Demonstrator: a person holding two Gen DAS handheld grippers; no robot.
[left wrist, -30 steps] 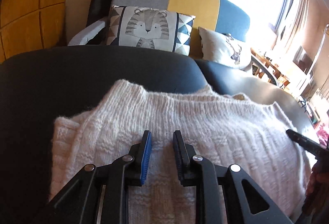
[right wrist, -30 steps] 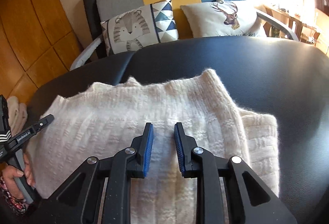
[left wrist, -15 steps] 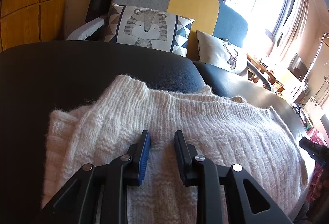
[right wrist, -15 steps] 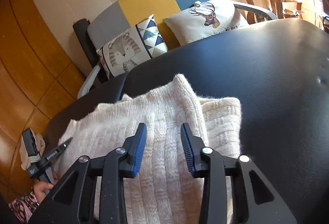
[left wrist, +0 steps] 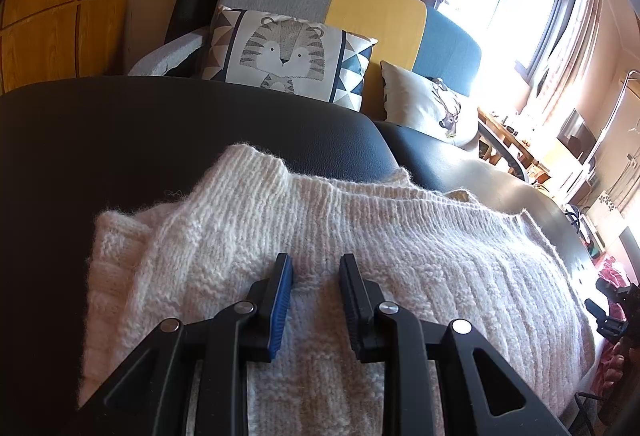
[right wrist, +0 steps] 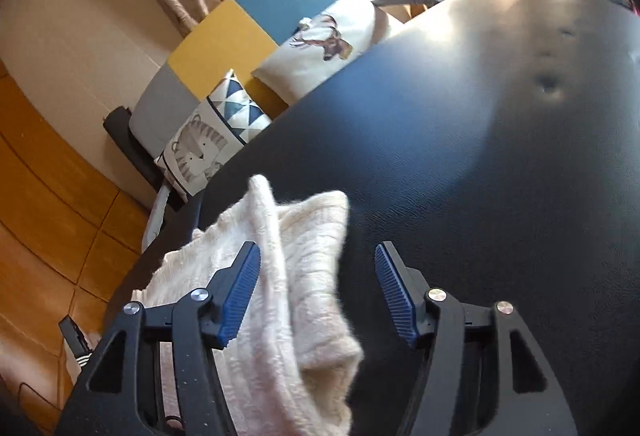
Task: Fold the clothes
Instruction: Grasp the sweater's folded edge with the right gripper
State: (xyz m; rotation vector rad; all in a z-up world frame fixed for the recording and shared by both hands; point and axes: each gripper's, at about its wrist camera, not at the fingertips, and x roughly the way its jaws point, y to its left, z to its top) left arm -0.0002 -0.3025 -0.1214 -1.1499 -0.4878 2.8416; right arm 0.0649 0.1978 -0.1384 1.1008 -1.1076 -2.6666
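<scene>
The left gripper (left wrist: 314, 268) holds its blue-padded fingers slightly parted, gripping nothing, above the cream, fuzzy, ribbed knit sweater (left wrist: 360, 236) lying folded on the black leather table (left wrist: 120, 140). The right gripper (right wrist: 318, 260) fingers are opening, empty, with the sweater's edge at their 9 o'clock.

No readable text, label, brand, number or sign in either view; tiger cushion (left wrist: 286, 56) and deer cushion (left wrist: 434, 108) carry printed pictures only; any lettering under the deer is too small and blurred to read
</scene>
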